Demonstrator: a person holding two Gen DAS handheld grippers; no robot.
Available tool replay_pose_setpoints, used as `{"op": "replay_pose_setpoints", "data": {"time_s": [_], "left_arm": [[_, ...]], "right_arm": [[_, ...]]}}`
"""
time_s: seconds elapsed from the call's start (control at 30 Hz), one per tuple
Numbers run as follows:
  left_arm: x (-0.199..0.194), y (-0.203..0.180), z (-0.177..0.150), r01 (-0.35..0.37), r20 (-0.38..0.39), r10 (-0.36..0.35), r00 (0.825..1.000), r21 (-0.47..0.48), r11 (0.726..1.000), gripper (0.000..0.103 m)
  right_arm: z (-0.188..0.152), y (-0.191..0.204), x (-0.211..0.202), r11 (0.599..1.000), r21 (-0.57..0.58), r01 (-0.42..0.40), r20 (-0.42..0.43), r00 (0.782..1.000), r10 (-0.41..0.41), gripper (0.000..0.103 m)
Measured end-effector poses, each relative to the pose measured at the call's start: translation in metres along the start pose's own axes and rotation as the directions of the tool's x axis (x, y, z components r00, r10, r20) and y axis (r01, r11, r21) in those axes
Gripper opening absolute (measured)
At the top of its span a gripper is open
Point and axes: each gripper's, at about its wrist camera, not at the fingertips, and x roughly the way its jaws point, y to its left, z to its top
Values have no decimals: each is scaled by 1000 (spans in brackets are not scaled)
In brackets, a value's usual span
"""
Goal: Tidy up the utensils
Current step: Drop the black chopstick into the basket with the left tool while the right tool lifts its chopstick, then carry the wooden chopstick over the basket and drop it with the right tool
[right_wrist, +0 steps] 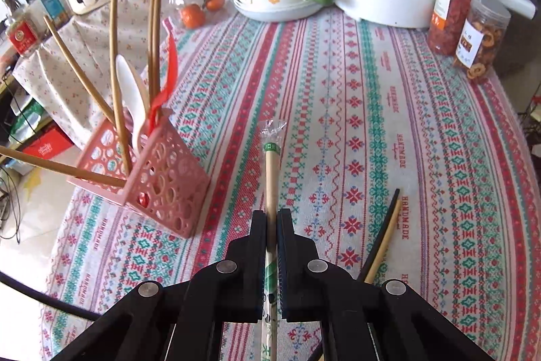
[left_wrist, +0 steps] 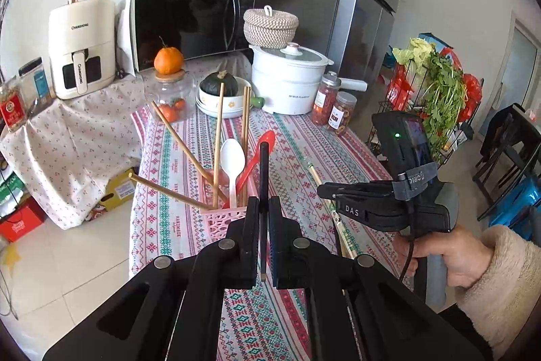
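On the tablecloth (right_wrist: 372,124), loose chopsticks (right_wrist: 382,235), right view only

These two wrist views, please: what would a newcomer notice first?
The pink utensil basket near the table's left edge, bristling with wooden chopsticks and spoons. The right gripper is shut on wrapped chopsticks; the left gripper is shut on a black chopstick.

home kitchen: fridge (left_wrist: 365,5), microwave (left_wrist: 189,26)
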Motion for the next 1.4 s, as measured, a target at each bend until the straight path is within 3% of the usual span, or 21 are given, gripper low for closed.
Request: {"op": "replay_pose_setpoints", "data": {"time_s": [0.23,0.47,0.6,0.77,0.9,1.1,1.4], "left_arm": [[-35,-4,20,-14,163,16,987,-14,1000,5],[-55,-6,38,-64,347,74,935,-42,997,5],[-47,-4,47,-100,393,109,913,-45,994,5],[-25,2,56,-135,397,150,906,-65,989,5],[-4,5,62,-164,366,172,914,-54,985,5],[32,12,64,-174,249,184,951,-62,983,5],[74,17,60,-195,108,201,974,-66,979,5]], "right_arm": [[10,0,-52,1000,23,-22,193,981,17,4],[15,-2,-68,998,39,-39,260,965,27,4],[17,0,-70,998,43,-53,278,960,39,4],[19,6,-69,997,29,-65,284,957,54,4],[20,9,-67,997,21,-72,284,957,63,4],[20,10,-67,997,11,-80,286,955,73,4],[20,9,-72,996,15,-89,309,948,80,4]]}}
